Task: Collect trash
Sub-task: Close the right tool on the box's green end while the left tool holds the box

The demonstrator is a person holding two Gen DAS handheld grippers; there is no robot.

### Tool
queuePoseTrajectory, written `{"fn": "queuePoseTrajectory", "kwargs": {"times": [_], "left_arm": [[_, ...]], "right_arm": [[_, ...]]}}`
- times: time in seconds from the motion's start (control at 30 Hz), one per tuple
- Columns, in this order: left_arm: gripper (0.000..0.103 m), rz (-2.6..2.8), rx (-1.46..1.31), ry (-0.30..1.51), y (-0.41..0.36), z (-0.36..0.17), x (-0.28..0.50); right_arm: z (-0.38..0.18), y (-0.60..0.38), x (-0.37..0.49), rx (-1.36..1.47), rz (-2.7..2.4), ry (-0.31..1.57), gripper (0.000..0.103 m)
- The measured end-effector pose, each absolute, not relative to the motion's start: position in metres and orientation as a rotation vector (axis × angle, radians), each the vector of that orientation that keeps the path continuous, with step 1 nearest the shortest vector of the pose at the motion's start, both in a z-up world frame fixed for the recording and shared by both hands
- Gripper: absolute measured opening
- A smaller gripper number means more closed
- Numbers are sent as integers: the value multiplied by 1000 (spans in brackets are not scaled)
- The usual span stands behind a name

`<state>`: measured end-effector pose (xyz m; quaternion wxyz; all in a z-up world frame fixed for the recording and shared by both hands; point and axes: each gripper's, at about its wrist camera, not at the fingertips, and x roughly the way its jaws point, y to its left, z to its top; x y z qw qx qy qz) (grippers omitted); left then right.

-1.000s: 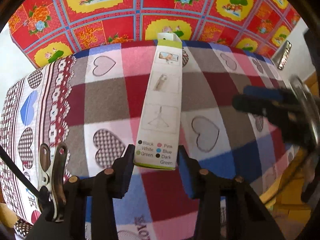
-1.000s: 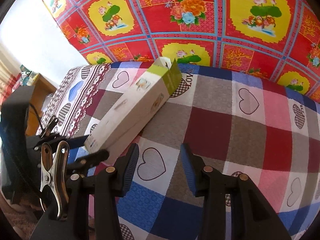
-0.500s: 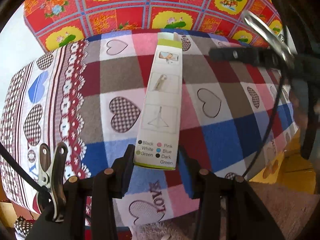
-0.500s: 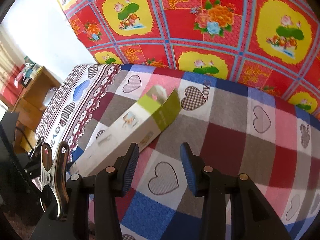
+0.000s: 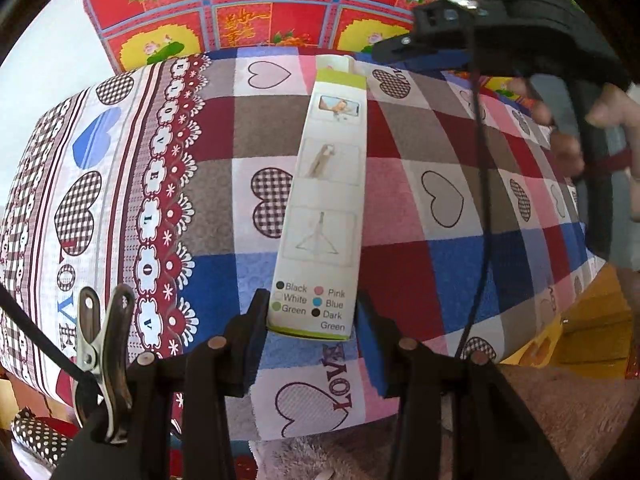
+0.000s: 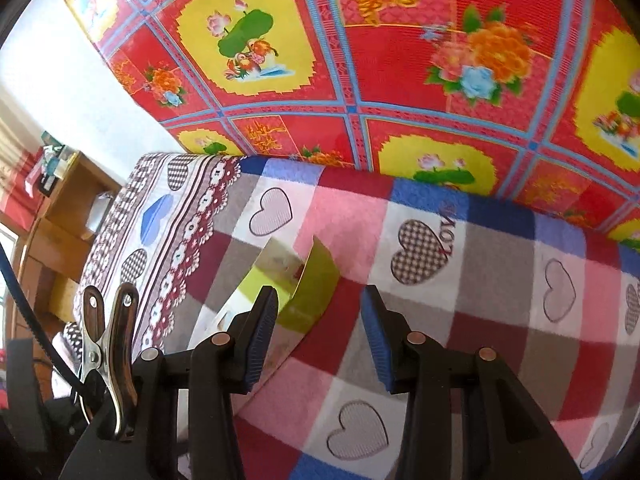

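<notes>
The bed (image 5: 420, 208) fills most of what I see, spread with a checked sheet (image 6: 500, 264) of red, pink, blue and grey squares printed with hearts and the word LOVE. Behind it stands a red cloth (image 6: 400, 60) with yellow panels of flowers and ducks. Off to the left in my right view is a wooden shelf (image 6: 60, 216) against a white wall.

The box (image 5: 324, 200), long, white and green-ended, with small product pictures and a colour list on it, sticks out forward from my left gripper (image 5: 312, 332) over the sheet. My left pads press on its near end from both sides, so I am gripping it there. In my right view the box's far green end (image 6: 308, 292) shows just beside and behind my right gripper's left finger.

My right gripper (image 6: 320, 332) hangs above the sheet with its jaws apart and only sheet between them. In my left view it shows at upper right, with my hand (image 5: 568, 140) on it.
</notes>
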<state>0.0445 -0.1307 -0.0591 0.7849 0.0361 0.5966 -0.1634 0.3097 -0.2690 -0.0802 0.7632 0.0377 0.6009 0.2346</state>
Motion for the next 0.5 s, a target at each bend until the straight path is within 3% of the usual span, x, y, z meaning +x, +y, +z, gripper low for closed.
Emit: {"fn": "queuePoseTrajectory", "kwargs": {"times": [0.27,0.5], "left_arm": [[45,-346,43,1280,-123,-59,43],[47,-315,13,1276,-107,-59,48]], "right_arm": [[-105,-249,324,77,487,1379,44],[-112,-243,327,72,481,1414,27]]}}
